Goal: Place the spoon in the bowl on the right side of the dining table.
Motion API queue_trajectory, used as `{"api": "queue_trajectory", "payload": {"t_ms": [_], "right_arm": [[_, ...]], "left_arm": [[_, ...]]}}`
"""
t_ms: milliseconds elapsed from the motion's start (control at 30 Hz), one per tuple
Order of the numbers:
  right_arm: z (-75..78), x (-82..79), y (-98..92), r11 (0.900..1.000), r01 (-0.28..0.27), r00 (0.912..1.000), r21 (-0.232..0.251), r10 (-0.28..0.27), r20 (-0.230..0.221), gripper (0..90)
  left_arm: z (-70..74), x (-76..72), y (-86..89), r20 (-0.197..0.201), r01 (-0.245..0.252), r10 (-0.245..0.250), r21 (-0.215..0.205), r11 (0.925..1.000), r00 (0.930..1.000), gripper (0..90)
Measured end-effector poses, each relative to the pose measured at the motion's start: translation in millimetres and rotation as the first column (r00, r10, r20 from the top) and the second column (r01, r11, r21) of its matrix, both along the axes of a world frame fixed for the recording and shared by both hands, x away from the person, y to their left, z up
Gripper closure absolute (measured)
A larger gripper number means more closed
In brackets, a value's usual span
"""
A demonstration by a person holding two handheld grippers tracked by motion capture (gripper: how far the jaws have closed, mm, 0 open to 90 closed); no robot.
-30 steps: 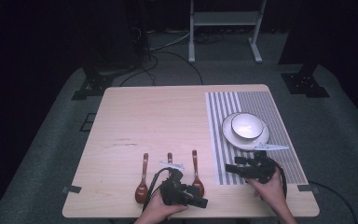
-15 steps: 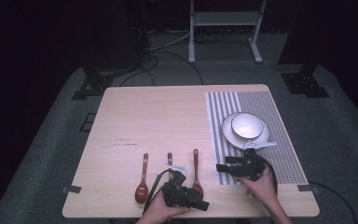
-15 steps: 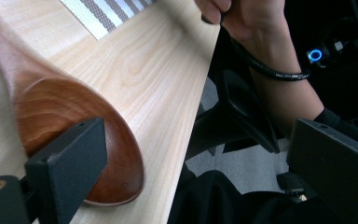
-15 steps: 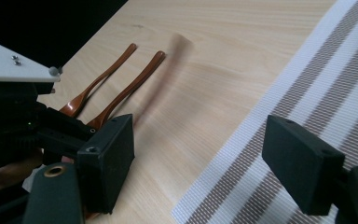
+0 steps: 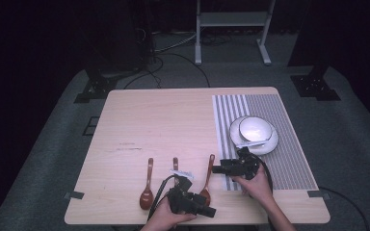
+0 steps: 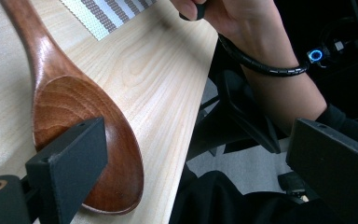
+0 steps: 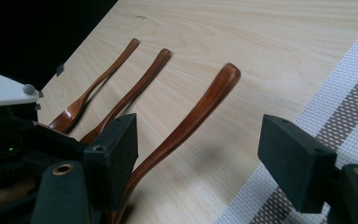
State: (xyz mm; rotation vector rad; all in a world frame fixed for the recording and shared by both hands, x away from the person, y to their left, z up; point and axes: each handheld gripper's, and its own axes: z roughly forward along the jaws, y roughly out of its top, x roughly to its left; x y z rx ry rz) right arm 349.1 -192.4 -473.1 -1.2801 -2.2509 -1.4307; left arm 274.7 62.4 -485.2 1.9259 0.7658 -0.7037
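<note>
We log 3 wooden spoons in a row near the front edge of the light wood table (image 5: 164,120), handles pointing away from the person, well apart from one another. Leftmost spoon (image 5: 147,190) lies untouched; the middle spoon (image 5: 175,163) has its bowl hidden under the left gripper (image 5: 211,211). That gripper sits low at the front edge, held in the left hand (image 5: 161,220), jaws pointing toward the table's right. In the left gripper view we see its jaws spread wide, nothing between them; one jaw hovers over the bowl of the rightmost spoon (image 6: 81,121) (contact cannot be judged).

Further right, the right gripper (image 5: 217,169) is held at the striped placemat's (image 5: 289,159) left edge, jaws pointing left toward that spoon's handle. In the right gripper view its jaws also stand wide apart, the handle passing beside the left jaw, ungripped.

On the placemat behind it, a white bowl (image 5: 255,129) rests on a white plate (image 5: 270,145).
</note>
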Motion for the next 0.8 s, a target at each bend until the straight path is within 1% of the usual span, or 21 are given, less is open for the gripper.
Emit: {"api": "queue_trajectory", "payload": {"t_ms": [100, 200, 300, 367, 400, 467, 533, 567, 600, 733, 767, 800], "right_arm": [[-0.4, 1.3, 2.1, 1.000, -0.004, 1.0000, -0.002, 0.004, -0.004, 29.8], [-1.3, 3.9, 4.9, 1.000, -0.005, 1.0000, -0.005, 0.005, -0.008, 33.6], [-2.5, 6.5, 8.3, 1.000, 0.001, 0.9998, -0.026, -0.002, -0.018, 42.4], [-3.4, 7.7, 9.5, 1.000, 0.006, 0.9997, -0.031, -0.006, -0.023, 47.2], [-4.7, 9.3, 10.4, 1.000, 0.012, 0.9993, -0.027, -0.013, -0.036, 52.1], [-5.6, 10.3, 10.8, 1.000, 0.013, 0.9992, -0.026, -0.014, -0.037, 53.6], [-6.9, 12.0, 11.6, 1.000, 0.010, 0.9989, -0.024, -0.011, -0.046, 59.4], [-7.3, 12.9, 12.1, 1.000, 0.010, 0.9984, -0.018, -0.011, -0.056, 63.5], [-7.3, 12.9, 12.1, 1.000, 0.010, 0.9984, -0.018, -0.011, -0.056, 63.5], [-6.2, 14.3, 11.7, 1.000, 0.009, 0.9971, 0.020, -0.007, -0.076, 67.7], [-5.7, 14.7, 11.4, 1.000, 0.008, 0.9965, 0.030, -0.005, -0.084, 68.5], [-4.6, 15.4, 11.1, 0.999, 0.005, 0.9958, 0.050, 0.000, -0.091, 70.3]], "left_arm": [[-0.1, 0.2, 0.2, 0.002, 0.000, 0.000, 0.000, 1.0000, 1.0000, 4.0], [0.0, 0.3, 0.2, -0.001, 0.000, 0.000, 0.000, 1.0000, 1.0000, 4.0], [0.1, 0.4, 0.3, -0.001, 0.001, -0.001, 0.001, 1.0000, 1.0000, 4.0], [0.1, 0.4, 0.2, 0.000, 0.001, -0.001, 0.001, 1.0000, 1.0000, 4.0], [0.1, 0.5, 0.3, 0.000, 0.001, -0.001, 0.001, 1.0000, 1.0000, 4.0], [0.0, 0.4, 0.3, -0.001, 0.000, 0.000, 0.000, 1.0000, 1.0000, 4.0], [0.1, 0.3, 0.3, -0.001, -0.001, 0.001, 0.000, 1.0000, 1.0000, 4.0], [0.1, 0.3, 0.3, -0.001, -0.002, 0.002, 0.000, 1.0000, 1.0000, 4.0], [0.2, 0.2, 0.3, -0.004, -0.002, 0.002, 0.000, 1.0000, 1.0000, 4.0], [0.1, 0.1, 0.4, 0.000, -0.001, 0.001, 0.001, 1.0000, 1.0000, 4.0], [0.2, 0.1, 0.4, 0.001, -0.002, 0.001, 0.001, 1.0000, 1.0000, 4.0], [0.3, 0.1, 0.4, 0.002, 0.000, 0.000, 0.003, 1.0000, 1.0000, 4.0]]}}
